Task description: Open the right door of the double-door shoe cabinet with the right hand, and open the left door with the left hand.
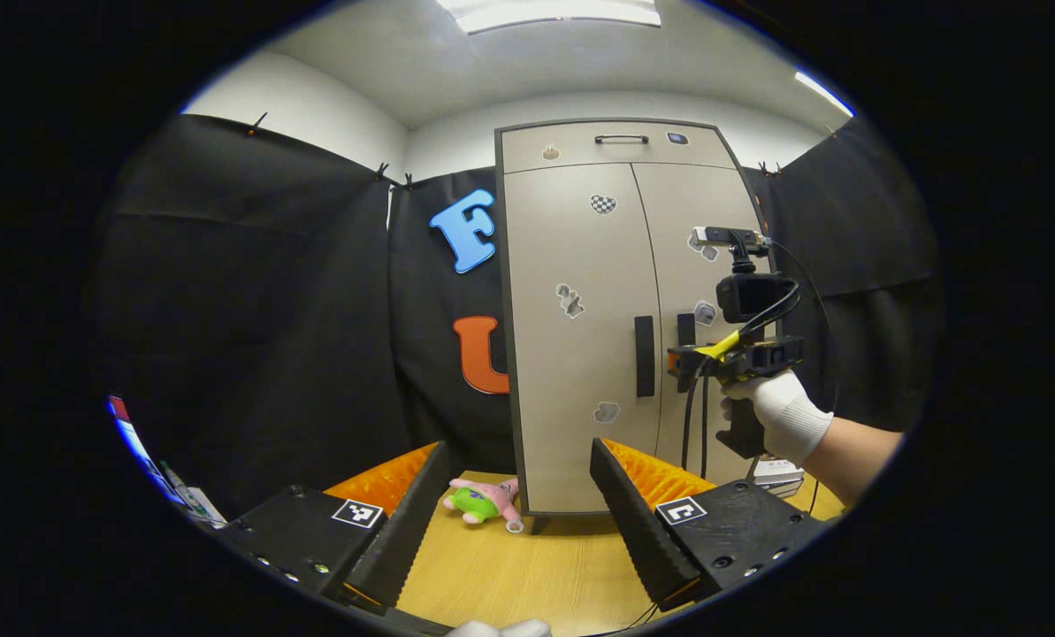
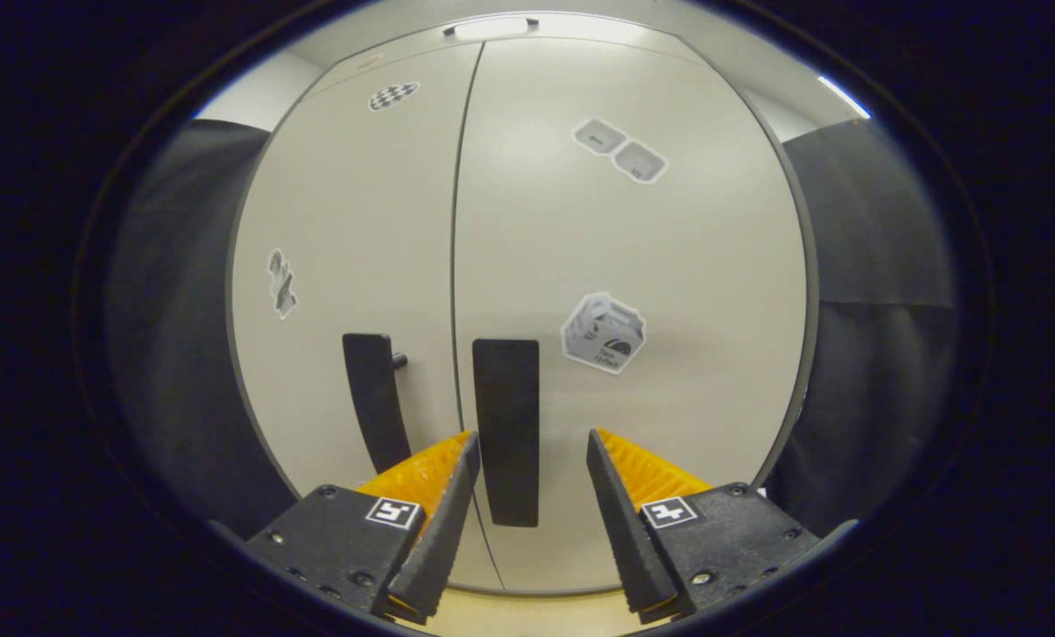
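Note:
The beige shoe cabinet [image 1: 580, 265] stands on the wooden table with both doors closed. In the left gripper view my left gripper [image 1: 520, 451] is open, well back from the cabinet and facing its left door and that door's black handle [image 1: 644, 356]. Farther off, a gloved hand [image 1: 783, 411] holds my right gripper [image 1: 682, 361] up against the right door's handle. In the right gripper view my right gripper [image 2: 531, 444] is open, its fingers on either side of the right door's black handle [image 2: 507, 431], not pressing it. The left door's handle [image 2: 373, 398] is just to the left.
A pink and green plush toy [image 1: 483, 501] lies on the table [image 1: 527, 575] at the cabinet's left foot. A drawer with a black handle [image 1: 621, 138] tops the cabinet. Small boxes [image 1: 779, 473] sit at the right. Black cloth walls surround the booth.

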`<state>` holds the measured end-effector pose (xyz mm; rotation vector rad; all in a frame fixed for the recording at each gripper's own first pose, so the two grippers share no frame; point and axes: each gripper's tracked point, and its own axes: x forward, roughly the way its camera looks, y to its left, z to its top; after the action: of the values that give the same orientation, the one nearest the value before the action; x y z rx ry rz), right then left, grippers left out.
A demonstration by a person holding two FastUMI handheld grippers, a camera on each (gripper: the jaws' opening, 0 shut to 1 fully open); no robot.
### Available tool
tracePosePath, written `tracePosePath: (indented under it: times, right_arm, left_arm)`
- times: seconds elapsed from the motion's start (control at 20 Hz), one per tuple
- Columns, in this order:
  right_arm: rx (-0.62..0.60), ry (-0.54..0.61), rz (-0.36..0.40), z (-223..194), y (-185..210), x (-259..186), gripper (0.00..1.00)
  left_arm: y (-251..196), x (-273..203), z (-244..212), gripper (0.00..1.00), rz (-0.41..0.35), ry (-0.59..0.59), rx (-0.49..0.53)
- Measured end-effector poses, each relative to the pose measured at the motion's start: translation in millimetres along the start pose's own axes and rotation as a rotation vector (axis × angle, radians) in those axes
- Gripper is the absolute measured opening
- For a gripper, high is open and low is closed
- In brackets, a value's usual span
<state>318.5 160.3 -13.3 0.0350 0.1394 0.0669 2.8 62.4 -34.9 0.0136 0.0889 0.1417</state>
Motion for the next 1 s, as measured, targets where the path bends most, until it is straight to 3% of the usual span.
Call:
tracePosePath:
  times: [0.15,0.2,0.25,0.35,0.4,0.45,0.8,1.0]
  right_arm:
    - [-0.004,0.027,0.008,-4,7,14,0.65]
    - [0.002,0.029,-0.007,-4,8,16,0.58]
    - [-0.002,0.025,-0.011,-3,8,16,0.58]
    - [0.002,0.034,-0.012,-4,13,15,0.45]
    - [-0.001,0.034,-0.02,-4,12,15,0.34]
    - [-0.003,0.035,-0.023,-4,13,14,0.35]
    - [-0.023,0.036,0.047,-5,12,8,0.22]
    - [-0.029,0.039,0.072,-8,8,-15,0.19]
  left_arm:
    - [-1,-1,2,0.96,-0.005,-0.006,-0.002]
    - [0,-1,2,0.96,-0.003,-0.005,-0.003]
    - [-1,-1,2,0.96,-0.005,-0.006,-0.007]
    - [-1,-1,1,0.96,-0.006,-0.005,-0.013]
    - [0,-1,1,0.96,-0.004,-0.006,-0.017]
    - [-1,-1,2,0.96,-0.007,-0.007,-0.021]
    - [-1,-1,3,0.96,-0.009,-0.016,-0.02]
    - [-2,-2,4,0.96,-0.013,-0.021,-0.021]
